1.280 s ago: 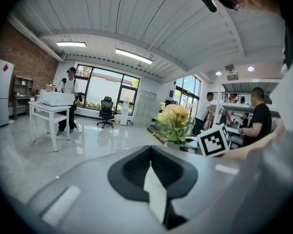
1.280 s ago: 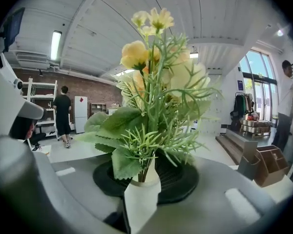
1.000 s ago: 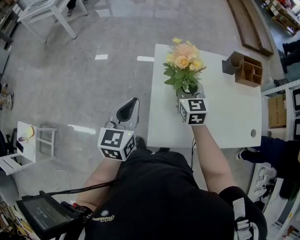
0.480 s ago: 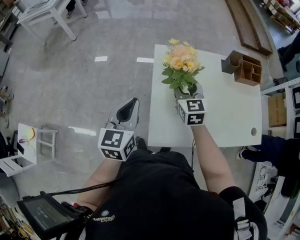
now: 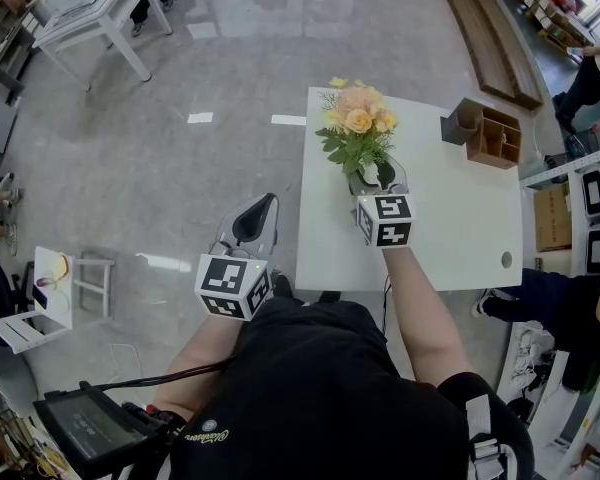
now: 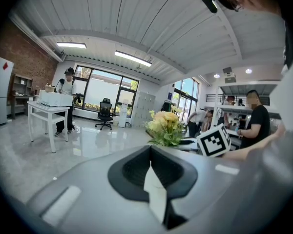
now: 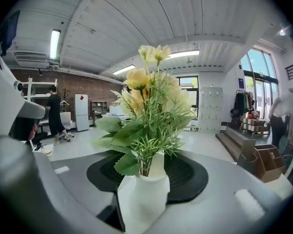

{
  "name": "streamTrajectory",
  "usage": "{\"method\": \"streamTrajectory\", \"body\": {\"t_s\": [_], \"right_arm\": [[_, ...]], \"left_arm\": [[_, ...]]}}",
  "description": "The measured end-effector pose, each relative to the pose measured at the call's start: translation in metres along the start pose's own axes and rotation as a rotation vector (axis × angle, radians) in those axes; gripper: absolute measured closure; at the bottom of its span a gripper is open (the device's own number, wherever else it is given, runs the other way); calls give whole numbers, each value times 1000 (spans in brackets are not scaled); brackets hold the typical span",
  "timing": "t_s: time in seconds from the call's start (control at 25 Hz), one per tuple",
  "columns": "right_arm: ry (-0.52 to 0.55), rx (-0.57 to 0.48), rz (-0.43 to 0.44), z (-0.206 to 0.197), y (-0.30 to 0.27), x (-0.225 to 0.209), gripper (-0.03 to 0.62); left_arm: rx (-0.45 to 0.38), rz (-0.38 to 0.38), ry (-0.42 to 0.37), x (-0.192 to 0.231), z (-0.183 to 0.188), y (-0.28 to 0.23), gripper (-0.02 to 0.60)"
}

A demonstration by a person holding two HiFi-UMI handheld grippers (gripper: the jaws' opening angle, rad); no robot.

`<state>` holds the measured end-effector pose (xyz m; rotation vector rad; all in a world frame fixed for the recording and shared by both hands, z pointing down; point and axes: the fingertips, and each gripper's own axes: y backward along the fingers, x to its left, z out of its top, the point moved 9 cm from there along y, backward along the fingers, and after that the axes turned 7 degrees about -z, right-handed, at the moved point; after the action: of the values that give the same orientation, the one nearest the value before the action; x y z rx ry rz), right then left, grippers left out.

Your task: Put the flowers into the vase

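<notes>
The flowers are seen already in the vase: yellow and peach blooms with green leaves, the stems gathered in the narrow neck. The vase is white and is stood upright on the table, near its left edge in the head view and closer to the person's side than to the far side.

The vase is found between the jaws of the right gripper. These jaws have just been opening and are held apart. In the right gripper view a dark gap is seen at the left side of the vase, so the vase is not clamped. The dark pads are seen behind it on both sides. The marker cube of this gripper is seen just behind the bouquet in the head view.

A brown wooden box with compartments is placed at the far right corner of the table, well apart from the vase.

The left gripper is held off the table, to its left, above the grey floor. Its jaws are brought together and nothing is seen between them.

Further away, a second white table is seen in the left gripper view, with a person stood behind it.
</notes>
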<state>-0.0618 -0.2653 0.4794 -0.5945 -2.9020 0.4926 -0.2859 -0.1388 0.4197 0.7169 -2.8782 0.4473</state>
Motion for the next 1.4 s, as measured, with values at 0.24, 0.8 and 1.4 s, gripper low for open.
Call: {"method": "streamTrajectory", "body": {"t_s": [0.24,0.8,1.4], "right_arm": [[3,11,9,-2,4,1,335],[-19,24,38,-8,20,2,296],[-51,-28,58,5,57,-5,300]], "left_arm": [[3,-7,-3,-2,0,1,575],[-9,-24,-14,-9,2,2,575],[-4,-41,-18,-19,7,-7,575]]}}
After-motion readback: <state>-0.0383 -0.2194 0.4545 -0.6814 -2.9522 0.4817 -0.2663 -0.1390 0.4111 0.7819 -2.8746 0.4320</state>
